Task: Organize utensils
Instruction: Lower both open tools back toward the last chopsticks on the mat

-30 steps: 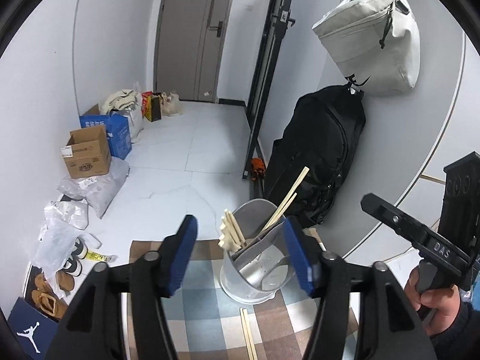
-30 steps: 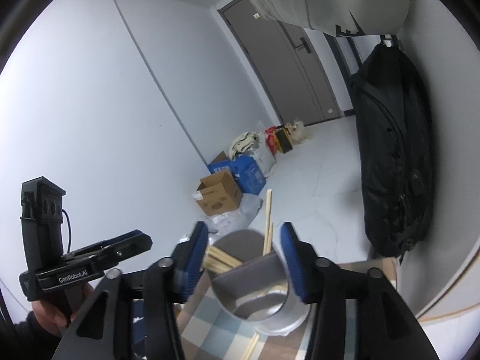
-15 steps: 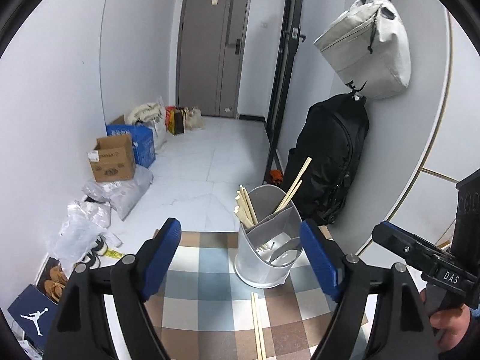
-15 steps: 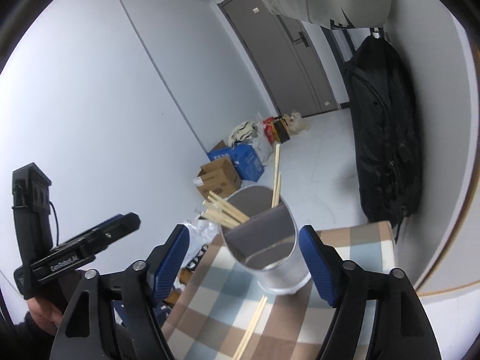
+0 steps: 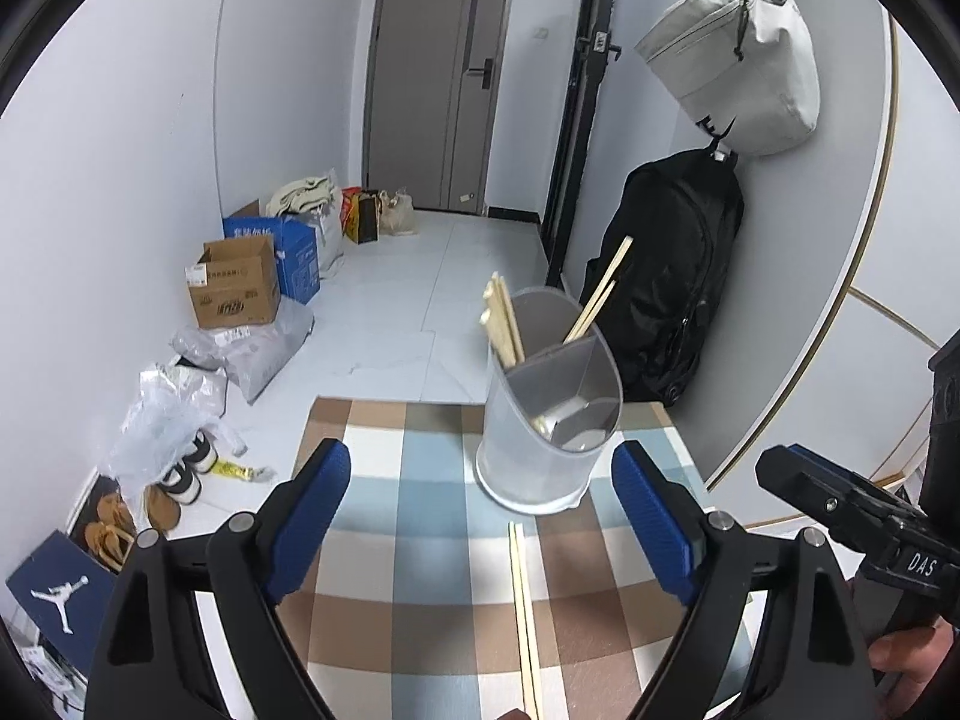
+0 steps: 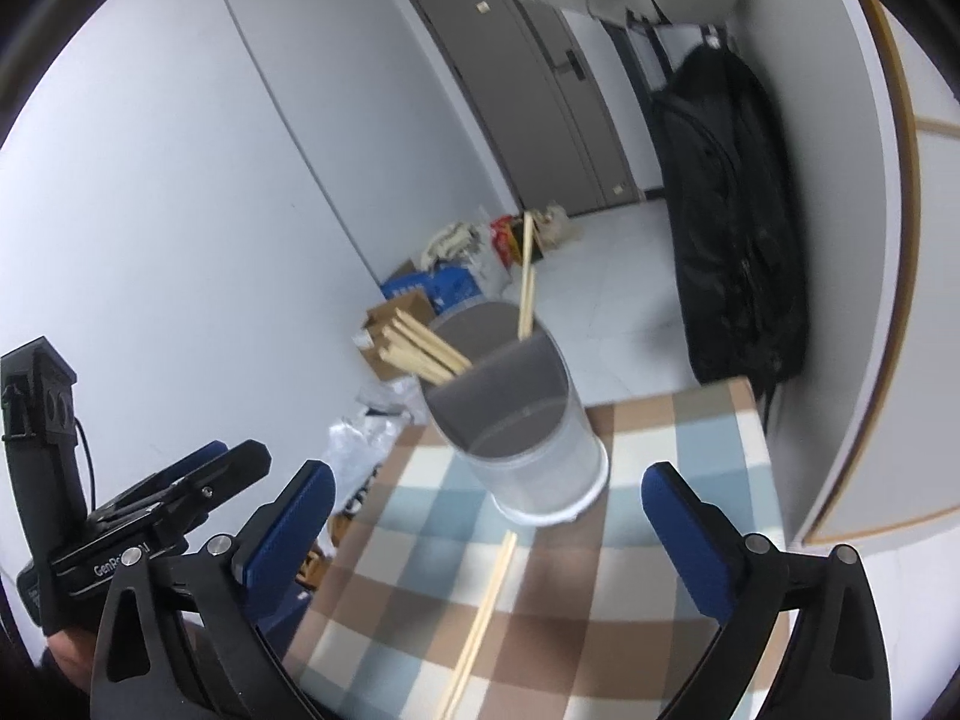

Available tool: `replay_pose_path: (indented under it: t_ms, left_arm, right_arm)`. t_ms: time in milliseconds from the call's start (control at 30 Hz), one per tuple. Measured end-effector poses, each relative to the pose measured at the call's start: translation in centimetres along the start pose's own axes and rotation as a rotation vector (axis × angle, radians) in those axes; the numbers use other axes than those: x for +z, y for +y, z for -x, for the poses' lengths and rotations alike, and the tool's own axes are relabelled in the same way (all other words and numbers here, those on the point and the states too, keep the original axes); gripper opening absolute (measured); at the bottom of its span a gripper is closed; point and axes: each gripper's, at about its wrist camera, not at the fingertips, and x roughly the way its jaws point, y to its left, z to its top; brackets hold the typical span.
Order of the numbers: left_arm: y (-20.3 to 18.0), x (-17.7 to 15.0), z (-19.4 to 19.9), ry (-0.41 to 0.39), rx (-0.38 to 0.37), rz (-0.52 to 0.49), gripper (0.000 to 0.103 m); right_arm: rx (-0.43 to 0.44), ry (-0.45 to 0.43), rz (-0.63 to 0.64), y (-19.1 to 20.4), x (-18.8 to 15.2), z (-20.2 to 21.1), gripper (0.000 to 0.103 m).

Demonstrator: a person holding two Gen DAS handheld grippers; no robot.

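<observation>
The holder (image 5: 549, 414) stands upright near the far edge of the checked cloth (image 5: 420, 540), a divider splitting it into compartments. A bunch of chopsticks (image 5: 503, 324) leans out of the far left section, two more (image 5: 597, 300) tilt from the far right one, and something metallic lies low in the near section, too dim to name. A loose pair (image 5: 523, 618) lies flat on the cloth just in front of the holder, its far tip close to the base.

The left gripper (image 5: 480, 516) and right gripper (image 6: 486, 528) both have been spreading their jaws, which now stand wide with nothing between them; the loose pair lies below the gap, ungrasped.

The pair is thin and flat on soft cloth, so pads closing on it may pinch the fabric or catch only one stick. Dragging the cloth could nudge the light holder, which sits near the edge, and tip it with its leaning load. Two grippers converging on one pair may also collide.
</observation>
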Motion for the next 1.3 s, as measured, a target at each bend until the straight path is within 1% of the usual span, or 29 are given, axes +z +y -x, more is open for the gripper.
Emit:
replay_pose_path:
  t_ms: [100, 333, 433, 533, 633, 800, 933, 1033, 1133, 1233, 1300]
  left_arm:
    - [0.6, -1.1, -0.8, 0.028, -0.003, 0.026, 0.086]
    - [2.1, -3.1, -2.4, 0.068, 0.009, 0.065, 0.086]
    - [2.6, -3.7, -2.9, 0.082, 0.023, 0.068, 0.086]
    - [3.1, -4.2, -3.4, 0.108, 0.054, 0.080, 0.086]
    - [4.0, -4.5, -3.9, 0.147, 0.055, 0.118, 0.086]
    - [4.5, -5.1, -5.0, 0.222, 0.060, 0.131, 0.086]
    - [5.5, -5.3, -5.3, 0.247, 0.058, 0.156, 0.086]
    - [5.9, -5.2, -5.3, 0.249, 0.060, 0.164, 0.086]
    - [6.4, -5.1, -4.9, 0.238, 0.052, 0.178, 0.086]
    - [6.6, -4.9, -4.7, 0.223, 0.052, 0.178, 0.086]
    - [6.6, -4.9, -4.4, 0.213, 0.062, 0.169, 0.086]
  right_arm:
    - [-0.022, 0.030, 0.003, -0.2, -1.1, -0.7, 0.103]
    - [-0.026, 0.107, 0.023, -0.2, -3.6, -2.2, 0.103]
    - [-0.019, 0.153, 0.034, 0.2, -4.2, -3.0, 0.103]
    - [-0.020, 0.189, 0.020, 0.0, -5.0, -3.9, 0.103]
    - [-0.035, 0.241, -0.005, -0.5, -5.9, -5.1, 0.103]
    - [-0.080, 0.362, -0.034, -1.4, -7.8, -7.7, 0.103]
    - [-0.090, 0.392, -0.042, -1.4, -8.4, -9.0, 0.103]
    - [-0.121, 0.398, -0.005, -0.8, -8.4, -10.2, 0.103]
    - [-0.184, 0.380, 0.041, -0.3, -8.3, -11.4, 0.103]
    - [-0.194, 0.385, 0.079, 0.1, -8.4, -12.8, 0.103]
    - [-0.220, 0.400, 0.108, 0.3, -8.5, -13.8, 0.103]
